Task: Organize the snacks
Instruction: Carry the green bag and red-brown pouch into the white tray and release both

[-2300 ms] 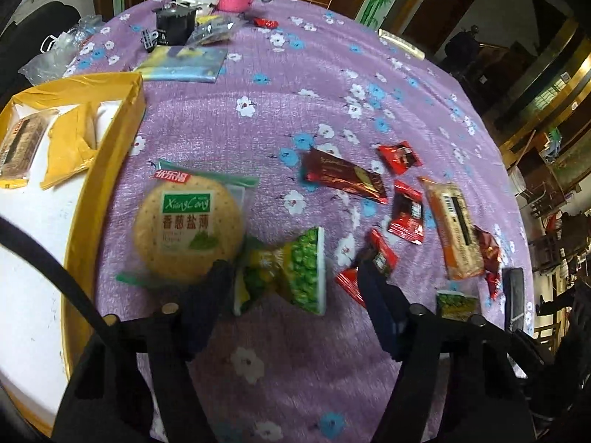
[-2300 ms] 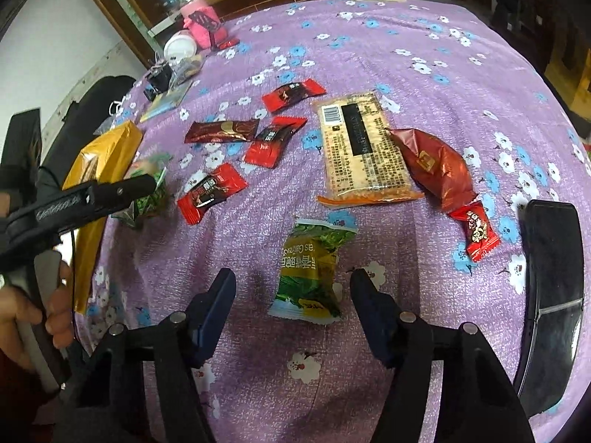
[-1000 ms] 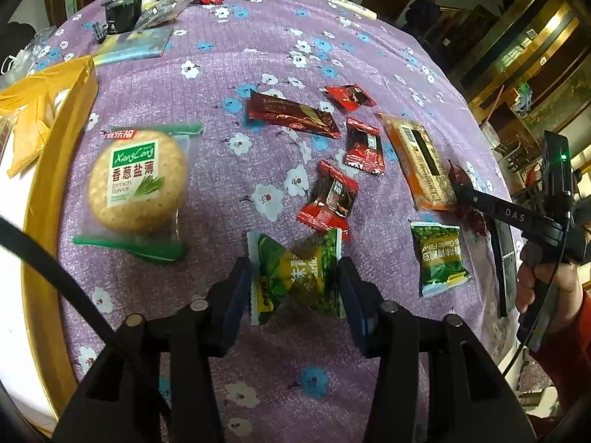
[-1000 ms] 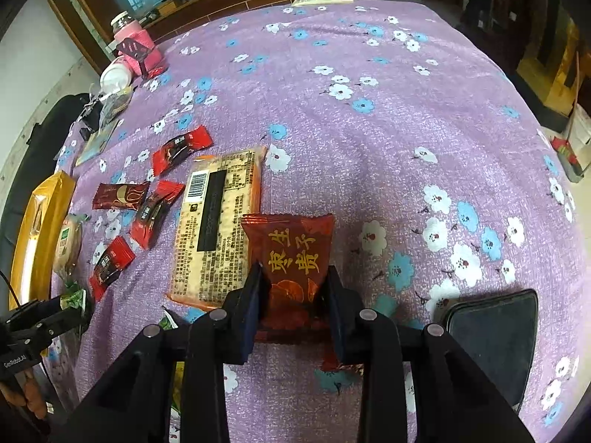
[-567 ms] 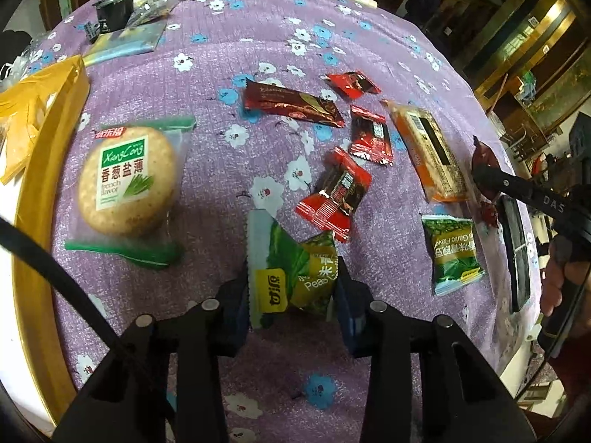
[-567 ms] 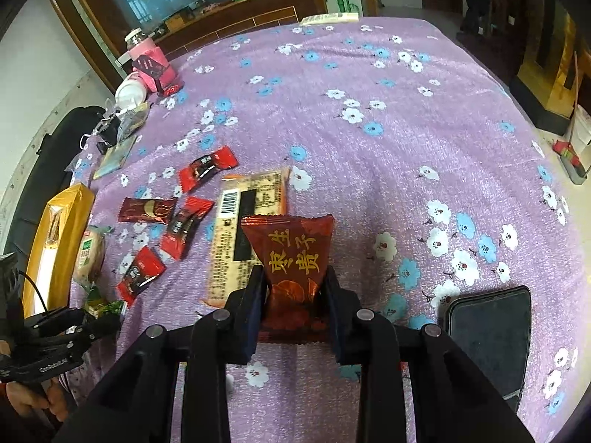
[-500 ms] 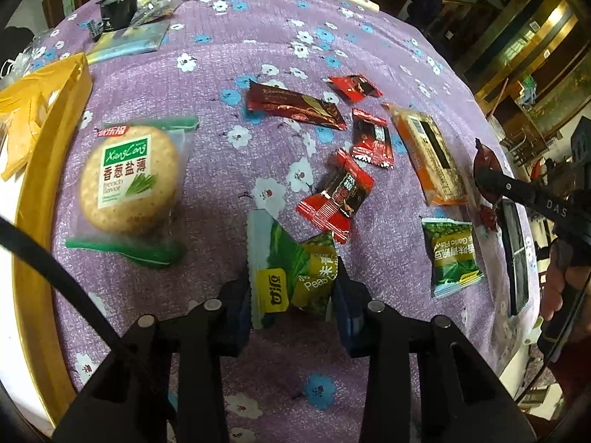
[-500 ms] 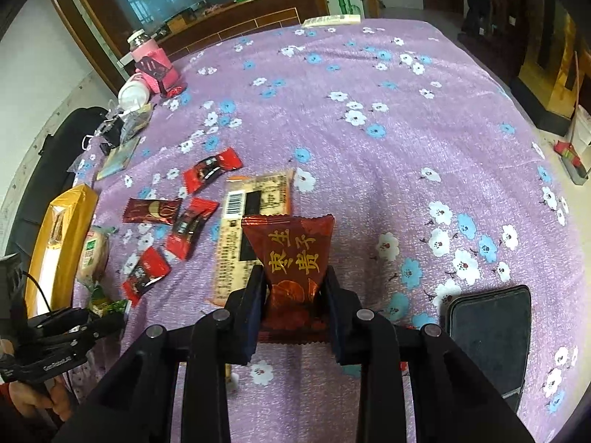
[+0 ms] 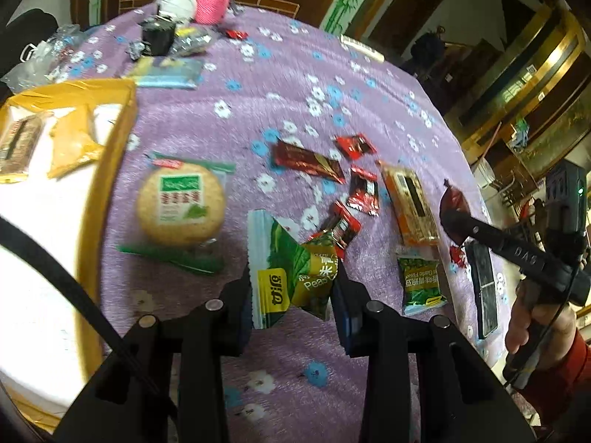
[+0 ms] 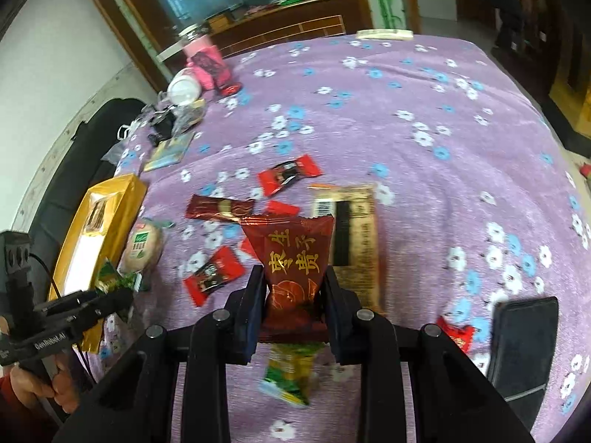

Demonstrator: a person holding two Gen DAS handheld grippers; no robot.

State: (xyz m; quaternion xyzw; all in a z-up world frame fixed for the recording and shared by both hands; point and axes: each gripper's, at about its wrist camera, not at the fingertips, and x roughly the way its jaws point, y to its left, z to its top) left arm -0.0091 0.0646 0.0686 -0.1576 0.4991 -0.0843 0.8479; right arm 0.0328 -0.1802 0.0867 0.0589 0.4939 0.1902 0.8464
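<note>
Toward yellow box [image 9: 110, 155]: round cracker pack [image 9: 180, 203] lies beside its wall.
Right: red packets [image 9: 364, 190] crowd the purple cloth [image 10: 424, 118].
Far cloth: open.

left wrist view: close above the surface [image 9: 258, 118], facing 12 o'clock along its tongs [image 9: 291, 288].
right wrist view: likewise, higher.
shared: yellow box [image 9: 110, 170] [image 10: 110, 199], scattered snacks.

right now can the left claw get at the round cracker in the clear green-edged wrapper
Probably not yet. The left claw is shut on the green pea snack packet, so it has no free grip. The round cracker in the clear green-edged wrapper lies uncovered on the purple cloth just ahead, nothing blocking it.
</note>
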